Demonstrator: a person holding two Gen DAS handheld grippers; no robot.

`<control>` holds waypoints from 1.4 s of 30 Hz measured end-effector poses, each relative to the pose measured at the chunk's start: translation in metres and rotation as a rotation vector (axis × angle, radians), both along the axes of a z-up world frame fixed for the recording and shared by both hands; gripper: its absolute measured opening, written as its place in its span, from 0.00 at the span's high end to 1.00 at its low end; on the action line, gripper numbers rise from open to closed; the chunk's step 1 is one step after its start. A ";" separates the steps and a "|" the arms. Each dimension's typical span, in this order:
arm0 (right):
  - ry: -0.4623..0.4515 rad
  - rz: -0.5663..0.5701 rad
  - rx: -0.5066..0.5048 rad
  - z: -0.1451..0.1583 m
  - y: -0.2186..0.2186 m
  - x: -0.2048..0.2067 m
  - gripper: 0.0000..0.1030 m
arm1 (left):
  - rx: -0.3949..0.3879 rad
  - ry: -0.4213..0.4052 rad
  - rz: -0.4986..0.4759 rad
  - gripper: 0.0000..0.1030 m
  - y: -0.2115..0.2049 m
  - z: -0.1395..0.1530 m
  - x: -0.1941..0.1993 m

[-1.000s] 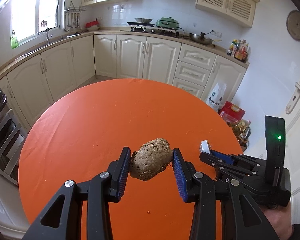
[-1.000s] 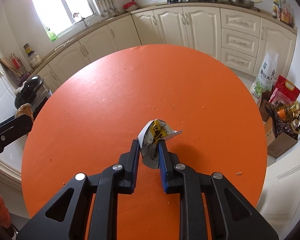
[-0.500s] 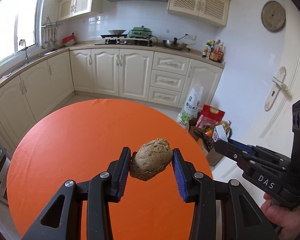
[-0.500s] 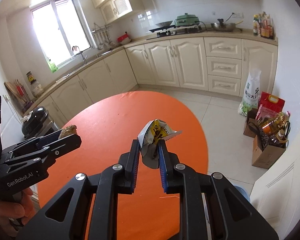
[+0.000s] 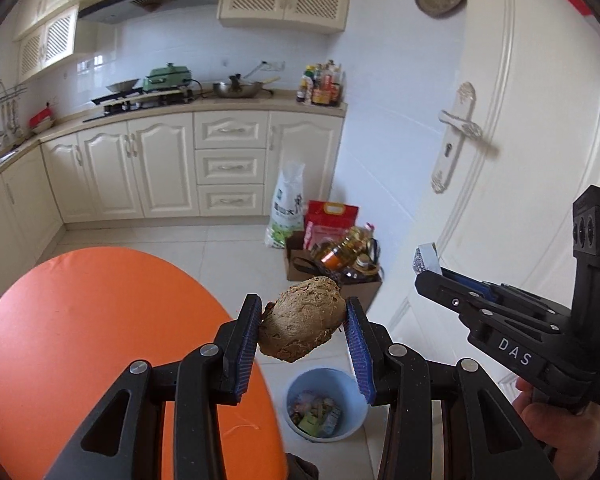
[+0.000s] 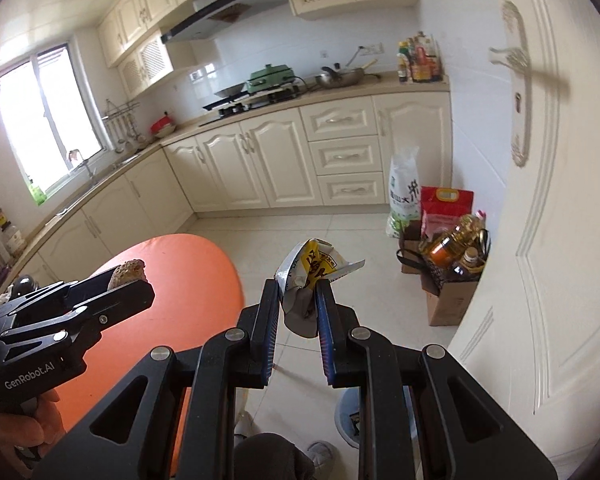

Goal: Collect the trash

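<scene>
My left gripper [image 5: 304,330] is shut on a brown lumpy piece of food waste [image 5: 302,328] and holds it in the air past the edge of the orange round table [image 5: 100,340], above and behind a blue trash bin [image 5: 326,408] on the floor. My right gripper [image 6: 298,304] is shut on a crumpled yellow and silver wrapper [image 6: 308,276], held over the floor. The bin's rim [image 6: 346,420] shows just below the right gripper. The left gripper also shows in the right wrist view [image 6: 128,284], and the right gripper in the left wrist view [image 5: 432,276].
A cardboard box with oil bottles [image 5: 340,264], a red bag [image 5: 332,220] and a white sack [image 5: 286,208] stand on the floor by the cabinets. A white door [image 5: 480,160] is at the right. The bin holds several wrappers.
Both grippers have swung right, from over the table to beyond its edge and over the floor near the bin, each still holding its piece of trash.
</scene>
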State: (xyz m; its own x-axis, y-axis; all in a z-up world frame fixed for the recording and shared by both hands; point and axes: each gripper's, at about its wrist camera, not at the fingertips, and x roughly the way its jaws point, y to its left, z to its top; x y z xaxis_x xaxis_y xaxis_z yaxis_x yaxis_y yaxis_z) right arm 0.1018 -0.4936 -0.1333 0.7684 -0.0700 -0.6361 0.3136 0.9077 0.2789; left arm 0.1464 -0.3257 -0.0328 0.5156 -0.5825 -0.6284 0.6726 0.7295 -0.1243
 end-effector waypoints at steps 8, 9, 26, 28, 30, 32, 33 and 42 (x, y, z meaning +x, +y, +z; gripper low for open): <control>0.167 -0.098 0.146 -0.100 -0.063 -0.009 0.83 | 0.144 0.189 -0.136 0.63 -0.073 -0.078 0.032; 0.185 -0.104 0.177 -0.115 -0.070 -0.008 0.83 | 0.164 0.207 -0.145 0.63 -0.083 -0.087 0.036; 0.340 -0.253 0.347 -0.226 -0.135 -0.007 0.15 | 0.338 0.355 -0.163 0.10 -0.204 -0.153 0.105; 0.341 -0.263 0.338 -0.223 -0.134 -0.010 0.12 | 0.336 0.342 -0.149 0.10 -0.210 -0.150 0.105; 0.343 -0.270 0.324 -0.221 -0.133 -0.010 0.06 | 0.335 0.320 -0.134 0.10 -0.207 -0.144 0.098; 0.338 -0.278 0.313 -0.214 -0.131 -0.011 0.02 | 0.323 0.292 -0.121 0.10 -0.200 -0.136 0.090; 0.337 -0.281 0.308 -0.211 -0.130 -0.011 0.01 | 0.315 0.274 -0.115 0.09 -0.196 -0.130 0.085; 0.279 -0.266 0.245 -0.154 -0.106 -0.013 0.00 | 0.206 0.122 -0.050 0.02 -0.127 -0.073 0.019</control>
State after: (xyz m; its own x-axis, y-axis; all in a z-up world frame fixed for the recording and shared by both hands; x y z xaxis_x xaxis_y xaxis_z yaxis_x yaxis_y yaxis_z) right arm 0.0891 -0.5995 -0.2878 0.5410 -0.0634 -0.8387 0.6207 0.7030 0.3473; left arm 0.1659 -0.4526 -0.1062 0.4024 -0.4582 -0.7926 0.6972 0.7144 -0.0590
